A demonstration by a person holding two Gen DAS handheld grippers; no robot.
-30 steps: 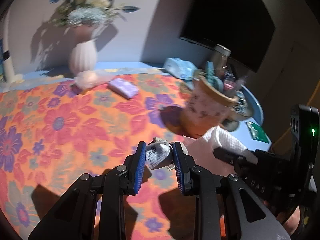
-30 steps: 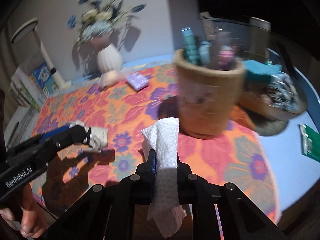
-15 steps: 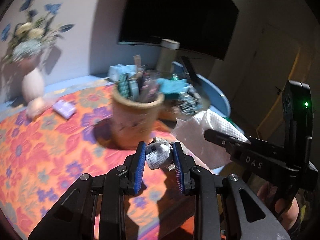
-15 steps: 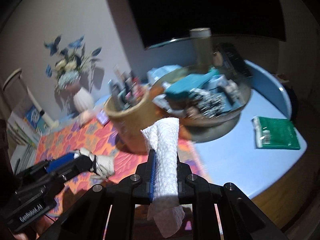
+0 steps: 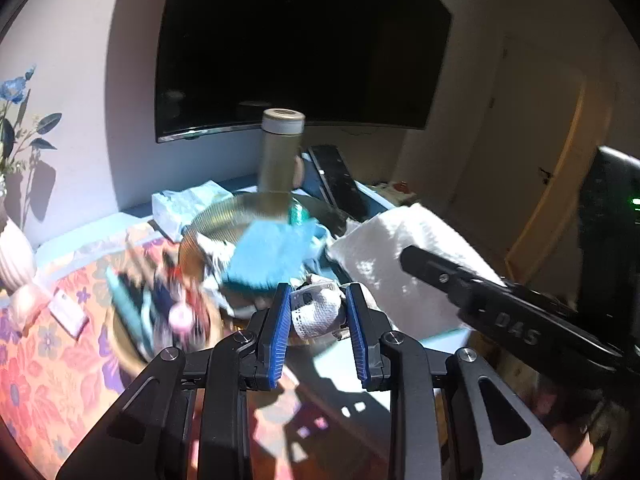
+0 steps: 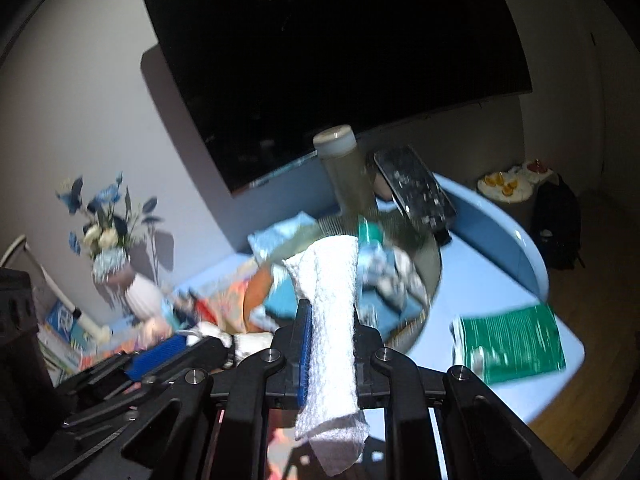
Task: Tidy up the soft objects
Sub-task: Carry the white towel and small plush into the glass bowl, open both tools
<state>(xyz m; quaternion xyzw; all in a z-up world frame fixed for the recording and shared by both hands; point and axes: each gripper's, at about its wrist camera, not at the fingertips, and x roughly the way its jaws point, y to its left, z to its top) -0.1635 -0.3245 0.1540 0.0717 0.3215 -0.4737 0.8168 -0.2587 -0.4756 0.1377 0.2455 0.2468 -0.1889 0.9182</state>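
Note:
My left gripper (image 5: 318,312) is shut on a small crumpled white cloth (image 5: 318,314), held in the air just in front of a round metal bowl (image 5: 208,224). The bowl holds a blue cloth (image 5: 268,256) and other soft items. My right gripper (image 6: 330,332) is shut on a white paper towel (image 6: 332,320) that hangs down over its fingers, with the same bowl (image 6: 430,284) just beyond. The towel (image 5: 404,256) and right gripper also show at the right of the left wrist view. The left gripper (image 6: 224,346) shows at lower left of the right wrist view.
A brown cup of pens (image 5: 160,312) stands left of the bowl on an orange floral cloth (image 5: 44,364). A tall bottle (image 5: 280,156), a black remote (image 5: 336,188) and a tissue pack (image 5: 180,204) sit behind. A green packet (image 6: 512,344) lies on the blue table. A vase (image 6: 140,296) stands at far left.
Both grippers have swung right and forward with their loads, from over the floral cloth, past the pen cup, to the metal bowl. Neither grip has changed.

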